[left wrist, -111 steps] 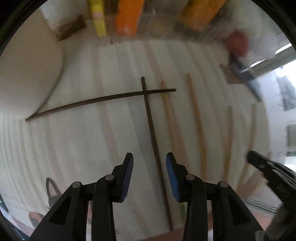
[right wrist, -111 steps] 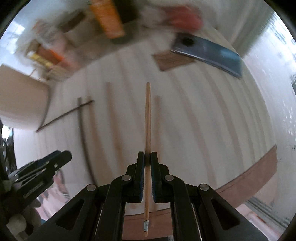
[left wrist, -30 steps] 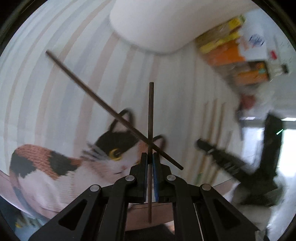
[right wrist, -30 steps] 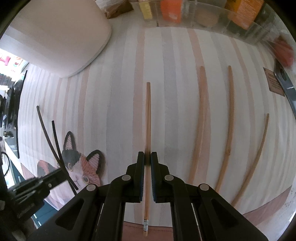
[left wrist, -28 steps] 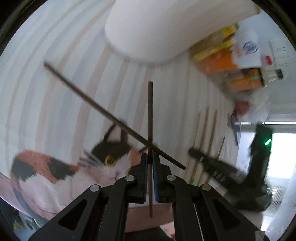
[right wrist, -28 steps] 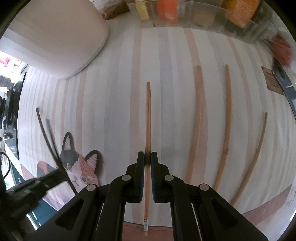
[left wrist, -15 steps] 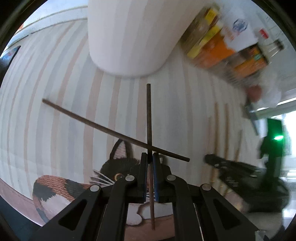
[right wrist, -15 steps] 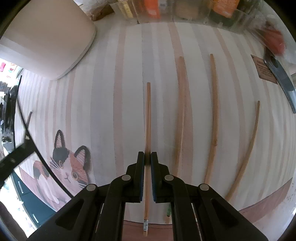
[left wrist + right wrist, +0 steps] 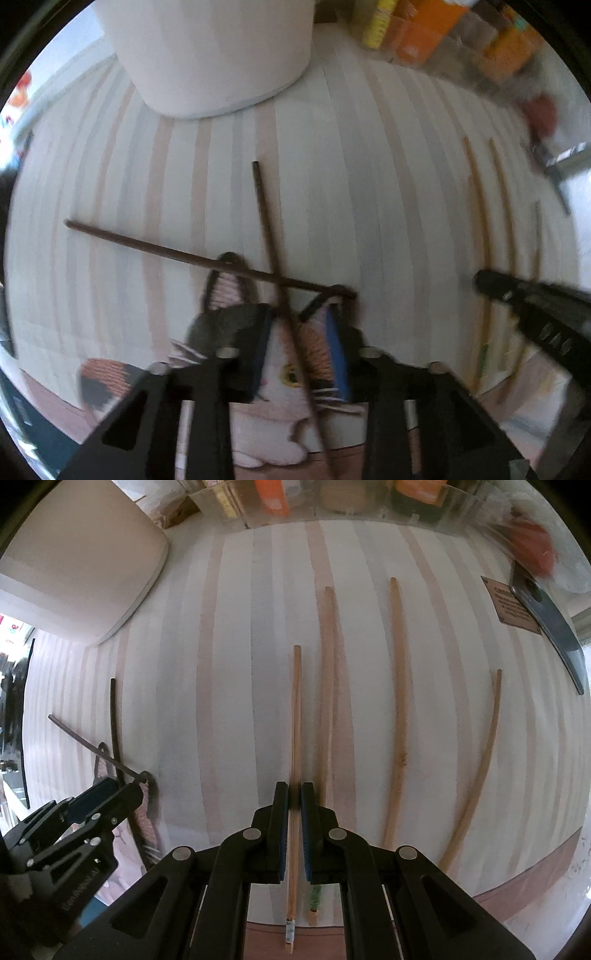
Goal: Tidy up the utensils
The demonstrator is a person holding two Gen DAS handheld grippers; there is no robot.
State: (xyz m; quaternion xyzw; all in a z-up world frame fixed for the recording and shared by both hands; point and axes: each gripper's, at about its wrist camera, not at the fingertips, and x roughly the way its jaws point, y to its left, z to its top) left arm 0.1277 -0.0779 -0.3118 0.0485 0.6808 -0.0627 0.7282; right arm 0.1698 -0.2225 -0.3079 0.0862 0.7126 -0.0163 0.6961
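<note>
Pale bamboo chopstick [image 9: 296, 716] pinched between closed fingers of right gripper [image 9: 294, 805], straight, light tan, printed band near butt end, pointing away over striped cloth [image 9: 229, 664]. Three more tan chopsticks [image 9: 398, 709] on cloth just right of it, roughly parallel, outermost apart from others. Left gripper [image 9: 300, 350] spread wide, blue pads clear of dark brown chopstick [image 9: 275, 258] running between them; second dark chopstick [image 9: 177, 254] crosses it over cat print [image 9: 280, 369]. White container [image 9: 210, 55] beyond.

left tool [image 9: 301, 343] opened, dark chopstick [image 9: 275, 266] released
</note>
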